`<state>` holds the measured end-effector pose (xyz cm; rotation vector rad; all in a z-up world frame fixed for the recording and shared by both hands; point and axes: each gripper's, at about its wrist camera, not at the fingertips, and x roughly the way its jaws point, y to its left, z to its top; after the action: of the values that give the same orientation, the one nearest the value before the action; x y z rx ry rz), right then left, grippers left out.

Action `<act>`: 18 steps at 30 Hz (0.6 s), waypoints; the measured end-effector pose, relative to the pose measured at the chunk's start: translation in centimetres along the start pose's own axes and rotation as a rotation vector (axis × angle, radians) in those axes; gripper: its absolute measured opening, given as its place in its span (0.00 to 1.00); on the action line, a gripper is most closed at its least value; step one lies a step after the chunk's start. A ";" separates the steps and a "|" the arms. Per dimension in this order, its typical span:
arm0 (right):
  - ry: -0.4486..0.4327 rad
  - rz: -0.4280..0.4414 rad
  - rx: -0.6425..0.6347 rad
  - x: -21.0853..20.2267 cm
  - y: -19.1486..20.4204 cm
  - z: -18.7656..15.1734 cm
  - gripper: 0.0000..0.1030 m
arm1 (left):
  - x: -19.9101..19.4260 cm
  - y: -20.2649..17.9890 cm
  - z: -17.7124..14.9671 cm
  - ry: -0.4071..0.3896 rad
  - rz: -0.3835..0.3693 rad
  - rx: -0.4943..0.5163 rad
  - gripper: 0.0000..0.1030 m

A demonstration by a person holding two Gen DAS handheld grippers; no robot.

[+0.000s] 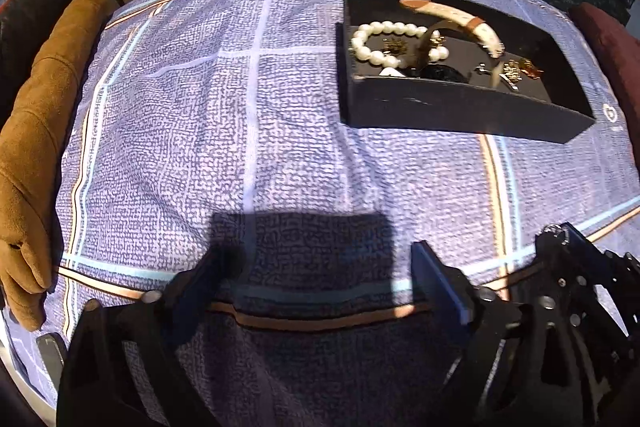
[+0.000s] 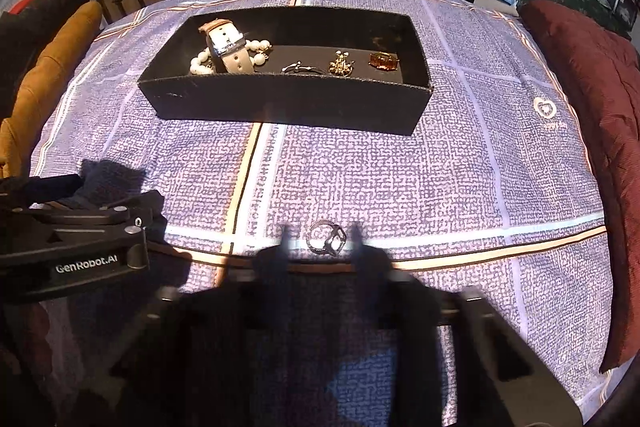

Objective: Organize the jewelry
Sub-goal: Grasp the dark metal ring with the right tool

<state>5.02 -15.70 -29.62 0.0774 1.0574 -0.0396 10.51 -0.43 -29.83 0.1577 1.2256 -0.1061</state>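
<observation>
L wrist view
L gripper (image 1: 320, 283): jaws wide apart, nothing betw. them, only cloth below; sits by near edge of the bedspread (image 1: 240, 107).
Box (image 1: 460, 107): black, open top, on bedspread twd far-right corner, well apart from L gripper.
Pearl bracelet (image 1: 380, 43): inside box, left end.
Watch (image 1: 460, 21): pale strap, leans over the pearls, partly vs back wall.
Gold pcs (image 1: 520, 71): small, box right part; detail too blurred.
Tan cushion (image 1: 36, 147): along left edge.

R wrist view
R gripper (image 2: 320, 241): fingers blurred, jaws narrowed to a small gap w/ ring betw. them; pad contact – can't tell.
Ring (image 2: 327, 238): silver, openwork, lying on bedspread nr near edge, on pale stripe, well short of box.
Box: far centre of bedspread; pearls + watch at left end, silver pc (image 2: 302, 68), gold charm (image 2: 341, 64), amber-stone ring (image 2: 383, 61) in a row to right, apart from each other.
L gripper: body at left edge of view, beside R one.
Red cushion (image 2: 592, 87): right edge.
</observation>
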 end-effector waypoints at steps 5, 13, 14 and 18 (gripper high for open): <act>-0.003 0.032 0.031 -1.3 -0.5 0.2 0.21 | -1.6 -0.4 -0.2 0.031 -0.038 0.006 0.04; -0.044 0.057 0.025 -4.2 -1.0 1.6 0.21 | -5.2 -0.3 1.7 -0.013 -0.085 -0.025 0.01; -0.053 0.058 0.024 -4.6 -1.1 1.8 0.20 | -5.7 -0.6 1.9 -0.023 -0.083 -0.019 0.01; -0.086 0.059 0.017 -6.0 -1.5 2.6 0.21 | -6.6 -1.3 2.7 -0.038 -0.086 -0.001 0.01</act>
<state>4.21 -17.43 -23.22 0.1207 0.9680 0.0015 10.60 -2.19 -22.82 0.1019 1.1946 -0.1830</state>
